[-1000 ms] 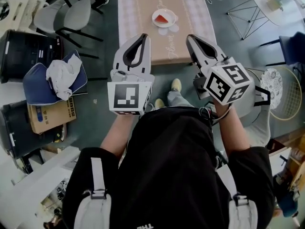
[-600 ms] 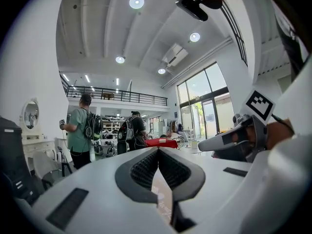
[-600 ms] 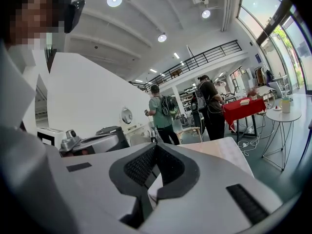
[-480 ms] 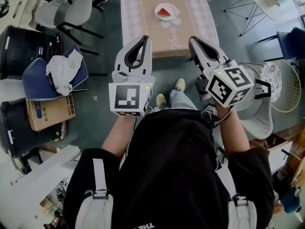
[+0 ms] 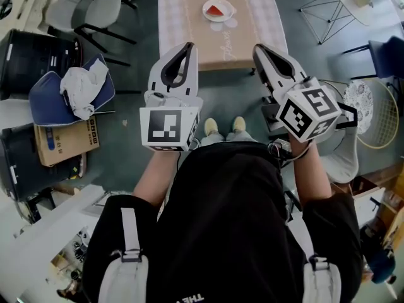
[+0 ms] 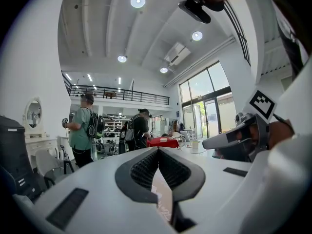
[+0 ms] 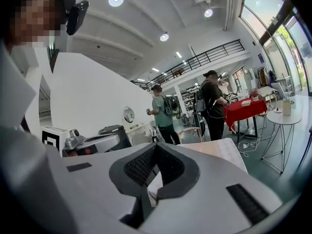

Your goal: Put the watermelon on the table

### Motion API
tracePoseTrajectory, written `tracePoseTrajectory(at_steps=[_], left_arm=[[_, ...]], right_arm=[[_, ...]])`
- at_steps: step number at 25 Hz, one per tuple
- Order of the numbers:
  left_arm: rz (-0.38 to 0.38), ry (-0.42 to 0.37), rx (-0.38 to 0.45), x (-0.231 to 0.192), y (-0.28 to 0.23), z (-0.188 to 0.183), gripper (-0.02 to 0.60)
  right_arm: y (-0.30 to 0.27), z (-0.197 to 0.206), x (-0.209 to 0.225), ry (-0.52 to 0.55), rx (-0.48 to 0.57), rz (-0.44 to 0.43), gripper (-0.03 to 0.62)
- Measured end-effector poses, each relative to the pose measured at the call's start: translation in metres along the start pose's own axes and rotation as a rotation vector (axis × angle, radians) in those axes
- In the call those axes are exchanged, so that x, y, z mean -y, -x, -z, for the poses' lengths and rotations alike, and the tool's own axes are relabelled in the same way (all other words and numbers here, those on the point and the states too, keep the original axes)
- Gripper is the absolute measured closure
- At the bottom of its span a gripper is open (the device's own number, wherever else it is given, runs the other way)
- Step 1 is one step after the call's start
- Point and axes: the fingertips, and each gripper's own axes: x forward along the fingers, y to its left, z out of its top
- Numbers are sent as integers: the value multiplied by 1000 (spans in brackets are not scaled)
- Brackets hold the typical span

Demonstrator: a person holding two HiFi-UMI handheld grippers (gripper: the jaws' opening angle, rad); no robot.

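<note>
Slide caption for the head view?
Left gripper and right gripper, both shut, face the table bearing the watermelon slice.

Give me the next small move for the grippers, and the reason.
Probably just lower both to rest: the watermelon slice already sits on its plate on the table, and the left gripper and right gripper are shut with nothing between them.
</note>
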Motion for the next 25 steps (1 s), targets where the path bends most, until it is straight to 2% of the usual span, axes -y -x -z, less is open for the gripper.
tracePoseTrajectory(at_steps=[12,25], left_arm=[[-4,-21,3,31,-23,-12,571],[-11,-41,-10,32,-36,-9,571]], right_arm=[[17,-12,32,8,10,-6,579],[8,-11,43,5,4,-25,579]])
